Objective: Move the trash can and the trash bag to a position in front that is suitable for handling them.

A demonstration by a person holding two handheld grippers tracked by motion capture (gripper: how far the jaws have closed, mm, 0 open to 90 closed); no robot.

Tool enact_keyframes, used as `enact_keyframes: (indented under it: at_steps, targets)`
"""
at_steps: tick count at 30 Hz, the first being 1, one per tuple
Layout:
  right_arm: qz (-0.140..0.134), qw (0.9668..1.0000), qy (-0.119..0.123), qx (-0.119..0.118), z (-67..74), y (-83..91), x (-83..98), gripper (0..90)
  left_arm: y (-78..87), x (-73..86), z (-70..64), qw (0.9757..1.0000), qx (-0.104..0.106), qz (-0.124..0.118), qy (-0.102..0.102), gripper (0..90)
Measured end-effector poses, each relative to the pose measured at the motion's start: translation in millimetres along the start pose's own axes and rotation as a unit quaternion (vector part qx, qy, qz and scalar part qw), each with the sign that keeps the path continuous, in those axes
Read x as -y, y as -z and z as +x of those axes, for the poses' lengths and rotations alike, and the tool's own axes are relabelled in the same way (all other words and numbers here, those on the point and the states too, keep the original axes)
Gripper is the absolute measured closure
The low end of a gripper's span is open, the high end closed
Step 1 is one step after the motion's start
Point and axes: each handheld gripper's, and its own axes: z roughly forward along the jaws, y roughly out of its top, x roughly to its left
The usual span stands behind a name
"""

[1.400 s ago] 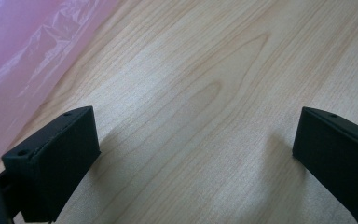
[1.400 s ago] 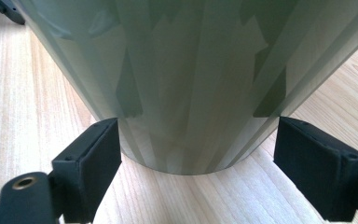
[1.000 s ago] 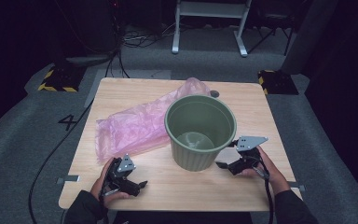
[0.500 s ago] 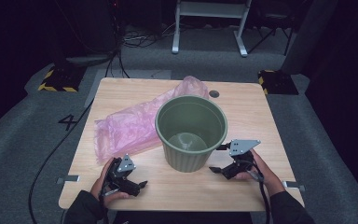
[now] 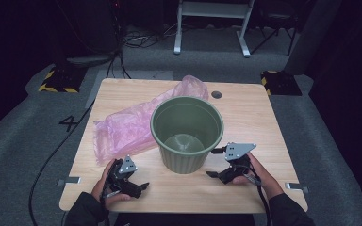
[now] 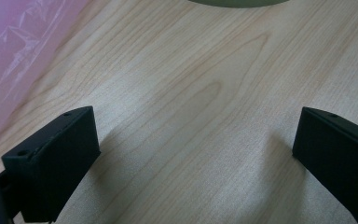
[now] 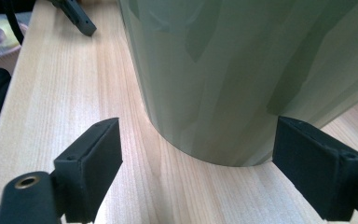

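Note:
A green plastic bucket [image 5: 187,134] stands upright and empty at the middle of the wooden table [image 5: 259,122]. Behind it and to its left lies a crumpled pink plastic bag [image 5: 127,127]. My right gripper [image 5: 211,163] is open just right of the bucket's base. In the right gripper view the bucket wall [image 7: 242,70] rises close ahead, and my right gripper [image 7: 196,158] holds nothing. My left gripper [image 5: 139,181] rests open near the front edge, left of the bucket. In the left gripper view my left gripper [image 6: 196,163] spans bare wood, with the bag's edge [image 6: 14,51] at the upper left.
A small dark hole [image 5: 217,94] sits in the tabletop behind the bucket. Grey carpet surrounds the table, with a white stand [image 5: 212,19] and cables beyond it. A jaw of the left gripper [image 7: 77,16] shows far off in the right gripper view.
The bucket has slid a little to the left, and my right gripper has followed it leftward. The left gripper has stayed where it was.

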Motion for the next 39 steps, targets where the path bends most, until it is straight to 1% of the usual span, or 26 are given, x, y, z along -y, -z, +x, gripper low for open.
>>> enact_keyframes:
  at_steps: [4,5,6,7,8,9,10,12,14,15,17,19,22,23,24,25,26,27,29,30,31,33,34,37,38,39]
  targets:
    - [0.003,1.0,-0.005,0.006,-2.8,2.5,1.6,19.1,0.0,0.0,0.0,1.0,0.0,0.0,0.0,0.0]
    - [0.006,0.9999,-0.007,0.014,-4.6,4.0,2.7,21.0,0.1,0.0,0.0,1.0,0.0,0.0,0.0,0.0]
    - [0.015,0.9988,-0.016,0.043,-9.5,6.8,4.8,23.4,0.1,-0.1,0.0,1.0,0.0,0.001,0.0,0.0]
    - [0.015,0.9988,-0.016,0.043,-9.5,6.8,4.8,23.4,0.1,-0.1,0.0,1.0,0.0,0.001,0.0,0.0]
    - [0.017,0.9975,-0.025,0.064,-14.8,9.9,7.8,26.5,0.0,0.0,0.0,1.0,0.0,0.0,0.0,0.0]
    - [0.017,0.9975,-0.025,0.064,-14.8,9.9,7.8,26.5,0.0,0.0,0.0,1.0,0.0,0.0,0.0,0.0]
    - [0.028,0.9943,-0.034,0.097,-20.7,12.1,11.1,27.9,0.0,0.0,0.0,1.0,0.0,0.0,0.0,0.0]
    - [0.03,0.9914,-0.048,0.118,-27.7,14.9,15.4,29.6,0.0,0.0,0.0,1.0,0.0,0.0,0.0,0.0]
    - [0.024,0.9887,-0.06,0.135,-35.2,17.6,19.7,31.0,0.1,-0.1,0.0,1.0,0.0,0.001,0.0,0.0]
    - [0.024,0.9887,-0.06,0.135,-35.2,17.6,19.7,31.0,0.1,-0.1,0.0,1.0,0.0,0.001,0.0,0.0]
    - [0.02,0.9849,-0.07,0.157,-41.8,19.4,23.5,31.9,0.0,0.0,0.0,1.0,0.0,0.0,0.0,0.0]
    - [0.022,0.9821,-0.077,0.171,-47.6,19.6,27.3,32.1,0.0,-0.1,0.0,1.0,0.0,0.0,0.0,0.0]
    - [0.015,0.9804,-0.1,0.169,-54.4,19.8,33.6,31.4,2.4,1.5,1.4,0.9999,-0.008,-0.005,0.004,1.8]
    - [0.015,0.9804,-0.1,0.169,-54.4,19.8,33.6,31.4,2.4,1.5,1.4,0.9999,-0.008,-0.005,0.004,5.2]
    - [0.01,0.9797,-0.111,0.167,-56.2,20.7,32.1,31.2,6.1,2.9,2.3,0.9998,-0.01,-0.015,0.011,10.3]
    - [0.01,0.9797,-0.111,0.167,-56.2,20.7,32.1,31.2,6.1,2.9,2.3,0.9998,-0.01,-0.015,0.011,18.4]
    - [0.002,0.9794,-0.121,0.162,-57.9,22.1,30.7,31.3,8.5,2.9,3.0,0.9997,-0.014,-0.018,0.011,18.4]
    - [-0.007,0.9785,-0.125,0.164,-59.4,23.7,29.2,31.7,10.1,3.0,3.9,0.9996,-0.017,-0.022,0.012,22.6]
    - [-0.013,0.9756,-0.132,0.175,-62.6,26.5,25.7,31.8,15.6,3.0,5.7,0.9989,-0.039,-0.025,0.009,14.7]
    - [-0.029,0.9746,-0.142,0.171,-66.3,29.2,23.4,31.7,21.9,3.4,8.8,0.9982,-0.045,-0.036,0.015,18.8]
    - [-0.029,0.9746,-0.142,0.171,-66.3,29.2,23.4,31.7,21.9,3.4,8.8,0.9982,-0.045,-0.036,0.015,18.4]
    - [-0.035,0.973,-0.15,0.172,-68.8,30.1,21.6,31.7,30.0,3.5,12.7,0.9964,-0.062,-0.053,0.024,18.4]
    - [-0.034,0.9731,-0.148,0.173,-69.1,30.0,21.0,31.7,34.0,3.3,14.8,0.9952,-0.075,-0.057,0.024,18.4]
    - [-0.031,0.9745,-0.146,0.167,-68.5,27.9,21.0,31.0,42.0,2.8,20.9,0.9919,-0.109,-0.061,0.026,18.3]
    - [-0.029,0.9756,-0.146,0.162,-67.8,26.0,21.2,30.6,44.2,3.9,27.0,0.9896,-0.127,-0.06,0.029,18.3]
    - [-0.029,0.9756,-0.146,0.162,-67.8,26.0,21.2,30.6,44.2,3.9,27.0,0.9896,-0.127,-0.06,0.029,18.3]
